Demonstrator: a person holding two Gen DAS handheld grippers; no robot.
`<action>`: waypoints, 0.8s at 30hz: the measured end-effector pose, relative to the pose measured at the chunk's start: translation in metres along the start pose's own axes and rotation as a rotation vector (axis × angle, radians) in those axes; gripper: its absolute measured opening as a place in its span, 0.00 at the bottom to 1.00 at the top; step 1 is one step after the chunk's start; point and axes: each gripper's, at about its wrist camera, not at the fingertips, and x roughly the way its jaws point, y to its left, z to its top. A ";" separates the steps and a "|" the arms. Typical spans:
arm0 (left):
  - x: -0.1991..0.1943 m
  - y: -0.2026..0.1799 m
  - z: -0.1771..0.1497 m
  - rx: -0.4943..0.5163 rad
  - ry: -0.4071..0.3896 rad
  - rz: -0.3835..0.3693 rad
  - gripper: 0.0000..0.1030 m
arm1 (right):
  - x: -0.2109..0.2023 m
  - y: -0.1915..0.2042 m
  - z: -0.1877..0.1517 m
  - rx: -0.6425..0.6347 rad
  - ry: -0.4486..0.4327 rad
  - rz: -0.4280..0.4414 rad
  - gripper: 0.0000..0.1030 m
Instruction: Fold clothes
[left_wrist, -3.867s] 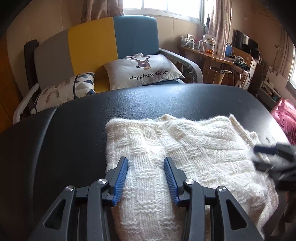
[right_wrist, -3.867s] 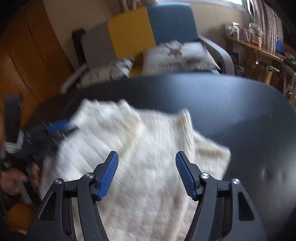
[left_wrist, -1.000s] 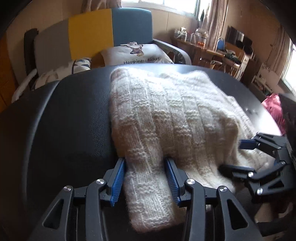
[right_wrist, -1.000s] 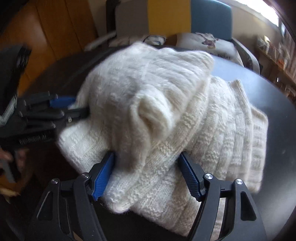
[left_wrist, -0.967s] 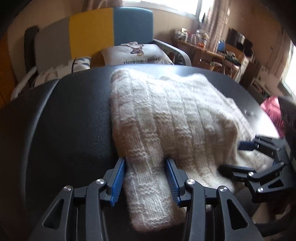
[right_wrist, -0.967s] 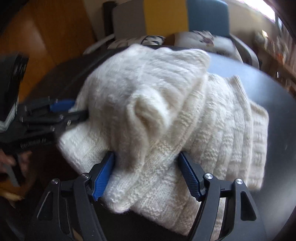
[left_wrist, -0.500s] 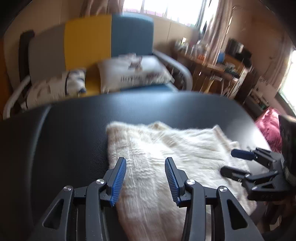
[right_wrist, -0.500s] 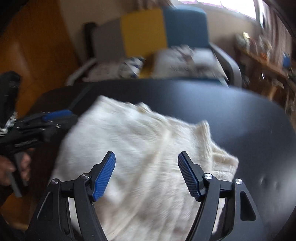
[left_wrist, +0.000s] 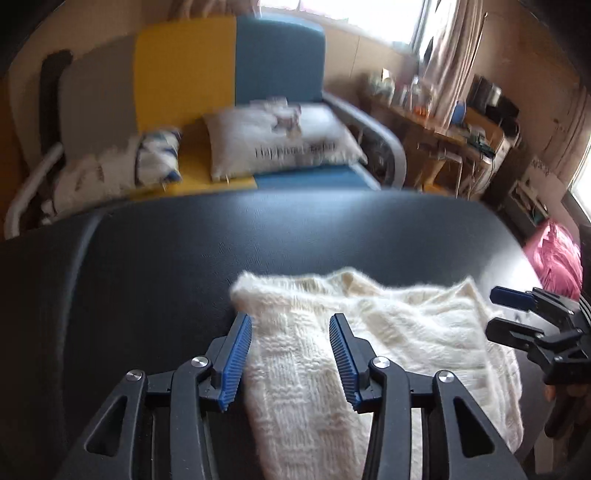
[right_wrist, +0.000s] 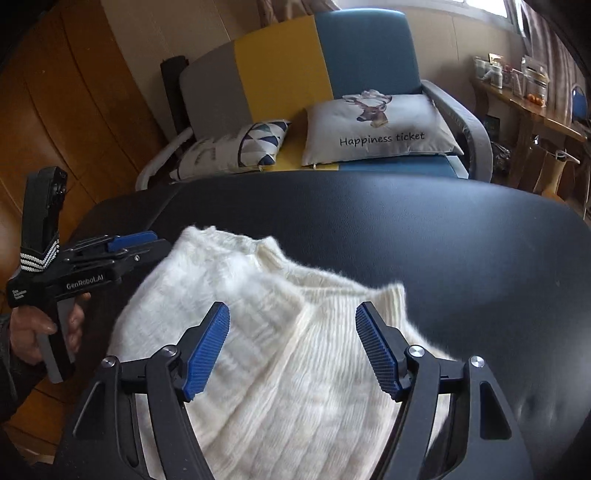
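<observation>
While the cream knitted sweater (right_wrist: 266, 354) lies folded on the near part of the black table (right_wrist: 424, 236), both my tongs hang over it with nothing pinched: left tongs (left_wrist: 291, 354) parted above its left fold, right tongs (right_wrist: 295, 347) parted wider above the middle. It looks thick, soft, floppy and light, so it should sag and stretch. I'd pinch a doubled edge or corner, not loose single knit
</observation>
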 end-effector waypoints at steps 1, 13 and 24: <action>0.014 -0.001 0.002 0.008 0.058 0.003 0.43 | 0.008 -0.006 0.002 0.006 0.033 -0.011 0.73; -0.027 -0.026 0.004 0.086 -0.111 0.027 0.43 | -0.032 -0.018 -0.023 0.024 0.022 0.053 0.79; -0.016 -0.048 -0.023 0.111 -0.045 0.081 0.43 | -0.054 -0.017 -0.064 0.038 0.078 0.003 0.82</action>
